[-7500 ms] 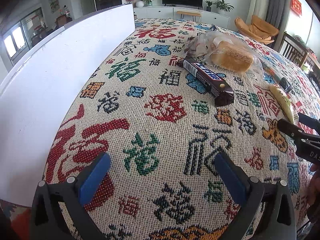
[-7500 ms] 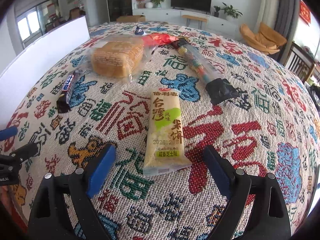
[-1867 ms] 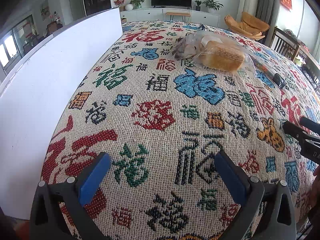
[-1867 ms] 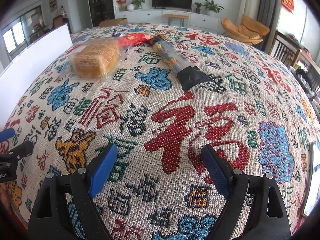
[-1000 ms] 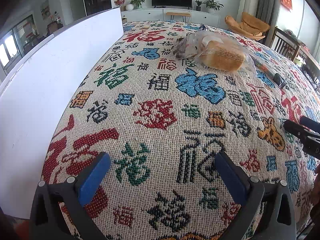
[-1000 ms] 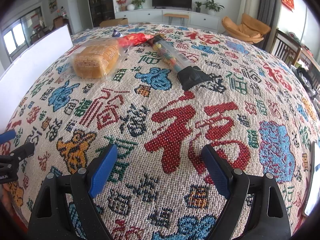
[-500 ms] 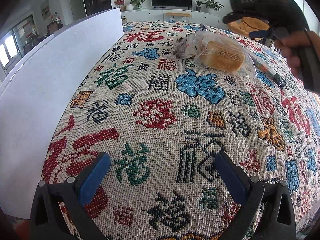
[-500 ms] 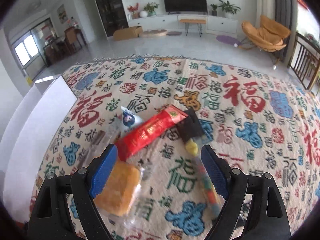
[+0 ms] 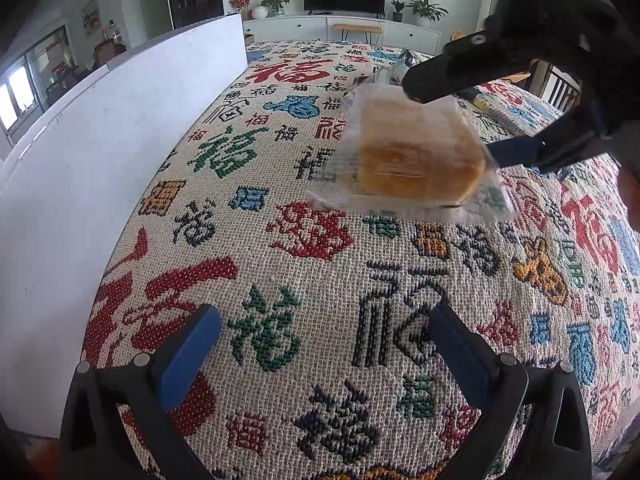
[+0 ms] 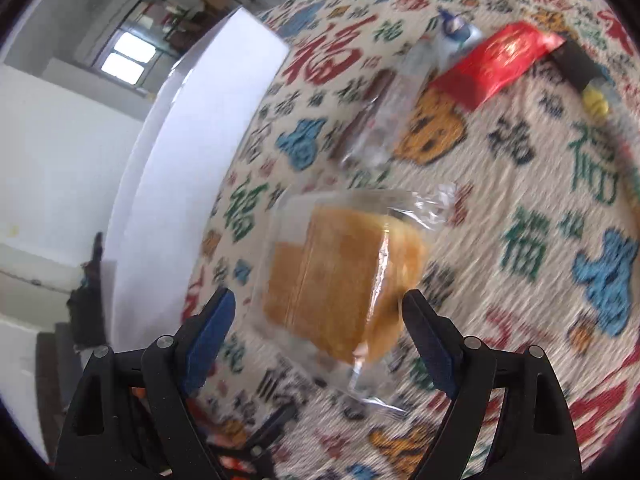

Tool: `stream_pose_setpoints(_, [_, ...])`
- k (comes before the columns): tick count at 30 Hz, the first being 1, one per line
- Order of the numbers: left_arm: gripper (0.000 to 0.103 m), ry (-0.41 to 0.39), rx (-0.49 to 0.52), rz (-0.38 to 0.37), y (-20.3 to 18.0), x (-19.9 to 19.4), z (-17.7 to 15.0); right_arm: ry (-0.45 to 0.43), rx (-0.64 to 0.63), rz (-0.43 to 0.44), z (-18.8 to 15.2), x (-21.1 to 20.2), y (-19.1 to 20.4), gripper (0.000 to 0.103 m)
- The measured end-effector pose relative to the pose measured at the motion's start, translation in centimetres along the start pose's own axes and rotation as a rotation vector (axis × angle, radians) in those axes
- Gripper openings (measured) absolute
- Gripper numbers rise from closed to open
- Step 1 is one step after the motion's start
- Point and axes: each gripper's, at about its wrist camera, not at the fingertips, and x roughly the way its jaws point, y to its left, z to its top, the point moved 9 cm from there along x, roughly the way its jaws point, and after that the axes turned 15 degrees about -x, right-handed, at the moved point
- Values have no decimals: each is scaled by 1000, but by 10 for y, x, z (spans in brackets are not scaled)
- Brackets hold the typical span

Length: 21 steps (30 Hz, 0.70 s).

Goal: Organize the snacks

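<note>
A golden cake in a clear plastic wrapper (image 9: 416,156) sits above the patterned cloth, blurred by motion. My right gripper (image 9: 452,124) reaches in from the upper right in the left wrist view, one finger on each side of the cake. In the right wrist view the cake (image 10: 340,280) lies between the blue pads of the right gripper (image 10: 316,320); the jaws stand wide and I cannot tell if they press it. My left gripper (image 9: 320,344) is open and empty, low over the near cloth.
A white box wall (image 9: 100,152) runs along the left side, also in the right wrist view (image 10: 192,152). Further back lie a red packet (image 10: 500,64), a clear-wrapped snack (image 10: 384,108) and a black-capped candy tube (image 10: 580,68). The cloth (image 9: 320,260) covers the whole table.
My right gripper swung over to the wrapped cake and now straddles it; the cake has shifted nearer and left of where it lay. My left gripper has stayed put.
</note>
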Motion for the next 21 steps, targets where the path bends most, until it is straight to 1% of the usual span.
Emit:
stream_pose_setpoints(2, [103,5,-9,-26,-1,-2,0,-53,4,19,-10,-13,10,88])
stream_pose_setpoints(3, [103,6,-15,-44,-1,-4,0,-91,5,2,-12,-22,10,88])
stream_pose_setpoints(4, [103,4,-21,-63,-1,-6,1,-127,3,-40,-16,-33,5,88])
stream_pose_setpoints(6, [103,-13,-30,-93,-2,-12,3,-177,-12,-171,-28,-52,-9,88])
stream_pose_setpoints(7, [103,-23,-32,-105,-3,-15,4,-184,-26,-235,-38,-58,-16,88])
stream_pose_setpoints(9, [103,-34,-33,-127,-6,-19,5,-169,-74,-359,-63,-64,-27,88])
stream_pose_setpoints(11, [103,-41,-31,-139,-8,-21,6,-148,-136,-466,-87,-67,-35,88])
stream_pose_setpoints(14, [103,-38,-30,-158,-11,-20,7,-146,-212,-597,-112,-77,-49,88])
stream_pose_setpoints(16, [103,-33,-31,-166,-12,-19,6,-152,-231,-657,-122,-79,-57,88])
stream_pose_setpoints(17, [103,-31,-29,-167,-13,-19,6,-150,-232,-673,-125,-77,-61,88])
stream_pose_setpoints(19, [103,-30,-23,-175,-14,-20,4,-189,-244,-686,-127,-78,-61,88])
stream_pose_setpoints(21, [103,-31,-15,-191,-17,-24,3,-186,-249,-699,-127,-80,-62,88])
